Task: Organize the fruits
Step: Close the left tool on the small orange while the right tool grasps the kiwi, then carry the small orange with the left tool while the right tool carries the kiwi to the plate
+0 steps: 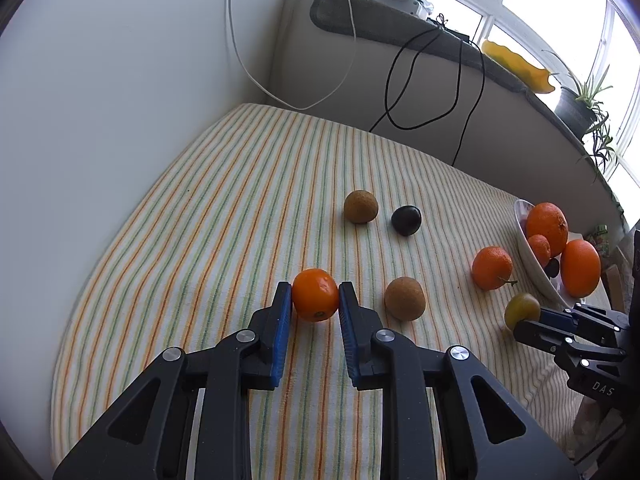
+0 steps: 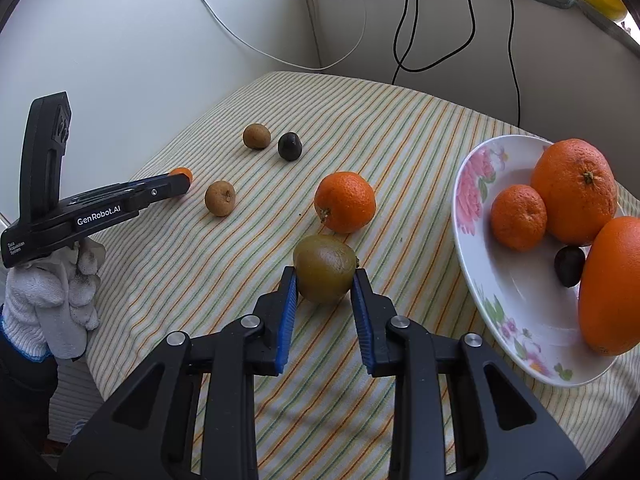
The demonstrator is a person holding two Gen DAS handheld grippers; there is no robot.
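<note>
Both tongs are clenched on fruit resting on the striped cloth (image 2: 400, 128). The left gripper (image 1: 315, 300) pinches a small orange fruit (image 1: 315, 295) between its blue pads (image 1: 283, 312), at the fruit's widest part. The right gripper (image 2: 325, 282) grasps a greenish-brown fruit (image 2: 324, 274) near its lower half, with the flowered bowl (image 2: 480, 264) close on its right. The bowl already holds two large oranges, a small mandarin (image 2: 518, 217) and a dark fruit. A loose mandarin (image 2: 345, 202), two brown kiwis (image 2: 220, 198) (image 2: 256, 136) and a dark plum (image 2: 289, 146) lie apart on the cloth.

Risks, as judged: both fruits are round and smooth, and each is gripped only at the pad tips, so a lift may let one roll forward out of the pads. The right-hand grasp sits low on the fruit, which favours tipping. The bowl appears crowded toward its near side, and a dropped fruit may knock the large orange (image 2: 612, 284) at its rim out onto the cloth. Excess squeeze could bruise soft fruit.
</note>
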